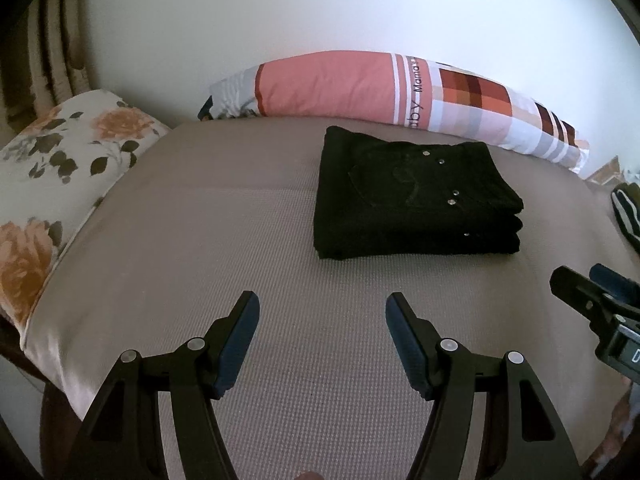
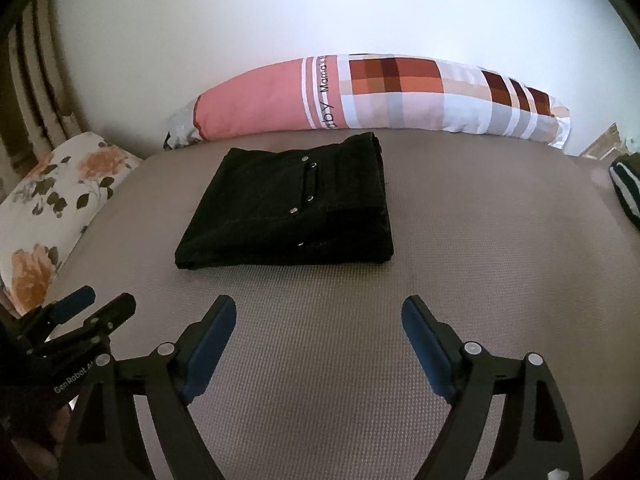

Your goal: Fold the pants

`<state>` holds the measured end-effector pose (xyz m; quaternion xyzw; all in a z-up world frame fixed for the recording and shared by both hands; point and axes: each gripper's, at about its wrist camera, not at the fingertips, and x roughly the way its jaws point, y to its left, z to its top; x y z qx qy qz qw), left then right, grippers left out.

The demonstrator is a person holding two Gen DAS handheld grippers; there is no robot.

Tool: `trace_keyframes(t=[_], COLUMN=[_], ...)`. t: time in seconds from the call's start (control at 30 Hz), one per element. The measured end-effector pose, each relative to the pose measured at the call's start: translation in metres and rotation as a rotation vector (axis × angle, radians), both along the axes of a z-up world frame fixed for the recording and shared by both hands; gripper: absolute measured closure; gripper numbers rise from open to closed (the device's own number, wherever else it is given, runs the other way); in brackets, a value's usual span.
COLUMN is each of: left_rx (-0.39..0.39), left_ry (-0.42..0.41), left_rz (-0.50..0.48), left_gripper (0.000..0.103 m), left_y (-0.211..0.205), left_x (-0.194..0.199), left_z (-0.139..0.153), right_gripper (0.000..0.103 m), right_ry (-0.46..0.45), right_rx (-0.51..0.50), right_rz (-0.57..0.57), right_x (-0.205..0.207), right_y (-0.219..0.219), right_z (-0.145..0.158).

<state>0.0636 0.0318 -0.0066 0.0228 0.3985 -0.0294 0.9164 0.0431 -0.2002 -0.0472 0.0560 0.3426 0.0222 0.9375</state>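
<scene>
Pants (image 1: 416, 196) lie folded into a thick black square on the taupe bed (image 1: 200, 240), toward the far side of the mattress and just short of the long bolster pillow (image 1: 360, 88) that runs along the white wall (image 1: 320, 8). The stack shows several layers at its near edge, and a few small metal studs (image 1: 452, 201) glint on the top layer. Nothing touches the pants; both claws hang over bare mattress on the near side of them, clear of the cloth. The left gripper (image 1: 322, 304) has its two black fingers with blue pads (image 1: 236, 344) spread apart, with only the woven bed cover between them. The right gripper (image 2: 319, 308) stands wider apart, its jaws likewise empty over the cover. From the right-hand camera the left gripper's tips poke in at the lower left edge, and from the left-hand camera the right gripper's tip shows at the right edge, so the two tools sit side by side, near each other but not touching. In the right view the pants lie ahead and a little left; in the left view, ahead and to the right. A floral pillow (image 1: 60, 160) with orange roses and dark leaves rests at the left end of the bed. The bolster is pink at one end and checked in red, orange and grey at the other, with some lettering on a white band. A dark striped cloth (image 2: 626, 188) peeks in at the far right edge, apart from the pants. A striped curtain (image 1: 44, 40) hangs in the upper left corner.
</scene>
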Motion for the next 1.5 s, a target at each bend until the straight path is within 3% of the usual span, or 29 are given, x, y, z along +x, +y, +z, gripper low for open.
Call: trace_keyframes(t=[0.63,1.5], left_rx=[0.041,0.077], left_ry=[0.009,-0.003], left_rz=[-0.004,0.010], left_gripper=[0.036,0.036], left_y=[-0.005,-0.001], left_x=[-0.014,-0.010], left_z=[-0.010,-0.012], right_gripper=[0.019,0.018], right_ry=[-0.021,0.009], right_rx=[-0.064,-0.055], right_rz=[0.005,0.006], right_x=[-0.007,-0.004], right_y=[0.007,0.009], right_z=[-0.004,-0.012])
